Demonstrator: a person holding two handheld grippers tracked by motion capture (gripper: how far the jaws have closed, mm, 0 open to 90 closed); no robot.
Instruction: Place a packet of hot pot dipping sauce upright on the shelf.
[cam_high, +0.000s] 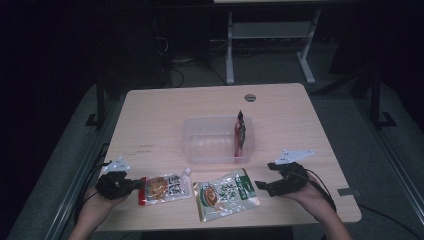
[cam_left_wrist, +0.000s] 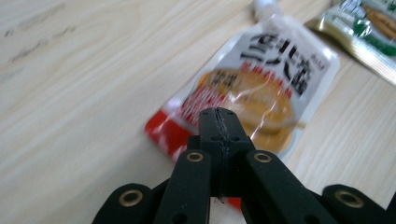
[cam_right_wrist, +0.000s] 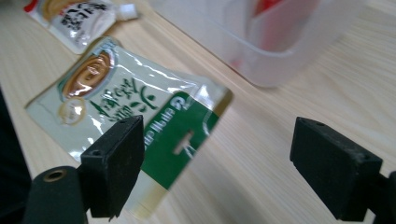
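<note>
A red-and-white spout pouch (cam_high: 167, 187) (cam_left_wrist: 271, 79) lies flat near the table's front left. My left gripper (cam_high: 136, 185) (cam_left_wrist: 218, 121) is shut, and its tip hovers over the pouch's red bottom end with nothing visibly between the jaws. A green-and-white pouch (cam_high: 226, 194) (cam_right_wrist: 126, 98) lies flat to the right of it. My right gripper (cam_high: 264, 176) (cam_right_wrist: 224, 163) stands open just right of the green pouch's green end, and its jaws hold nothing. A clear plastic container (cam_high: 200, 142) (cam_right_wrist: 280, 51) sits mid-table with a red pouch (cam_high: 240, 135) upright against its right wall.
The green pouch's corner (cam_left_wrist: 373, 32) lies close to the spout pouch's cap. Bare wooden table top (cam_high: 150, 115) surrounds the container. A round grommet (cam_high: 250, 97) sits near the far edge. Table legs and cables stand on the dark floor beyond.
</note>
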